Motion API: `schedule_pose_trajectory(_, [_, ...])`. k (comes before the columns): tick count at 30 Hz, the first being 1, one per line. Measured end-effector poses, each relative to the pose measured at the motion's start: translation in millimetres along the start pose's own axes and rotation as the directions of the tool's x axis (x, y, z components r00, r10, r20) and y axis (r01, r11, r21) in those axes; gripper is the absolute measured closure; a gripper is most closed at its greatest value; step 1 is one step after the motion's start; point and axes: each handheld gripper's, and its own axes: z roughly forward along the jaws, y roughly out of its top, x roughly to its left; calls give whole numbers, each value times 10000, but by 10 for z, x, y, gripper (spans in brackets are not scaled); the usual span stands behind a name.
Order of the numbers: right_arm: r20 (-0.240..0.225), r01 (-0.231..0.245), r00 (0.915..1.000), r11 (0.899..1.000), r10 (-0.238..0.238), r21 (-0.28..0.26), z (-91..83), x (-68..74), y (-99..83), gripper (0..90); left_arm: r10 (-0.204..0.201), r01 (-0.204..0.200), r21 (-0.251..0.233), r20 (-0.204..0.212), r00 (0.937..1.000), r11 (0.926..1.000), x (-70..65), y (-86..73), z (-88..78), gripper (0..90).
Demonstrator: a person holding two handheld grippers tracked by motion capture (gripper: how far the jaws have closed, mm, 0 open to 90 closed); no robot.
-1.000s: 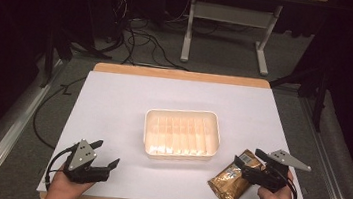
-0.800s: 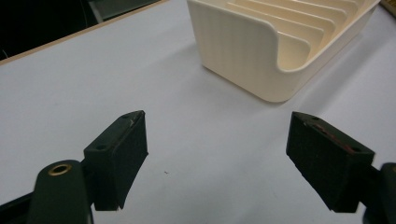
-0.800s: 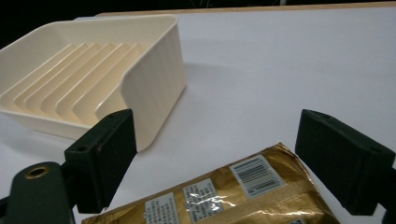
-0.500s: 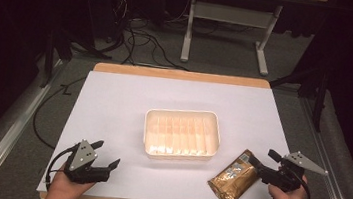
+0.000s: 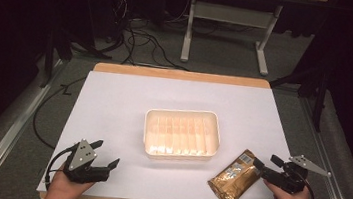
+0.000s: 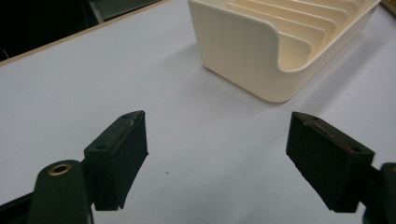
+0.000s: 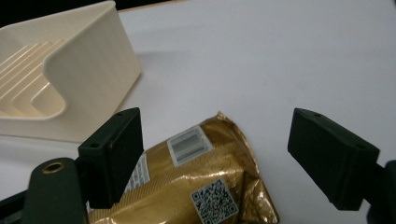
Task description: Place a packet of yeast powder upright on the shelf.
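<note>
- The right gripper [image 5: 263, 168] is closing its jaws slightly; they are standing wide around the gold packet [image 5: 235, 177], not pressing it.
- The packet is lying near right on the desk [image 5: 113, 102], beside the cream tray [image 5: 181, 133].
- The left gripper [image 5: 106, 154] is hovering near left, jaws open and empty.

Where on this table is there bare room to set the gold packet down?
The wide white stretch behind the cream tray up to the far edge is bare, as is the strip left of it above the left gripper. It is crowded at the near right, where the gold packet lies before the right gripper.
</note>
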Motion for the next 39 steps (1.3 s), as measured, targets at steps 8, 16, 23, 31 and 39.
schedule_pose_trajectory(8, [-675,-2055,9756,9771,2091,560,65,-228,-86,201,123,-123,124,49,9999,9998,-17,0,25,212])
schedule_pose_trajectory(16, [-1138,-3584,9232,9292,3672,906,54,-391,-170,255,151,-151,111,55,9999,9998,-20,-2,18,213])
schedule_pose_trajectory(23, [-1769,-4199,8811,8976,4386,1344,86,-438,-228,361,176,-176,157,50,9998,9997,-20,-5,31,217])
schedule_pose_trajectory(31, [-2265,-4463,8512,8801,4734,1622,118,-425,-266,400,252,-252,66,52,9997,9997,-17,2,9,219])
schedule_pose_trajectory(39, [-2651,-4509,8292,8692,4921,2030,176,-399,-303,505,292,-293,78,92,9995,9995,-14,5,16,219])
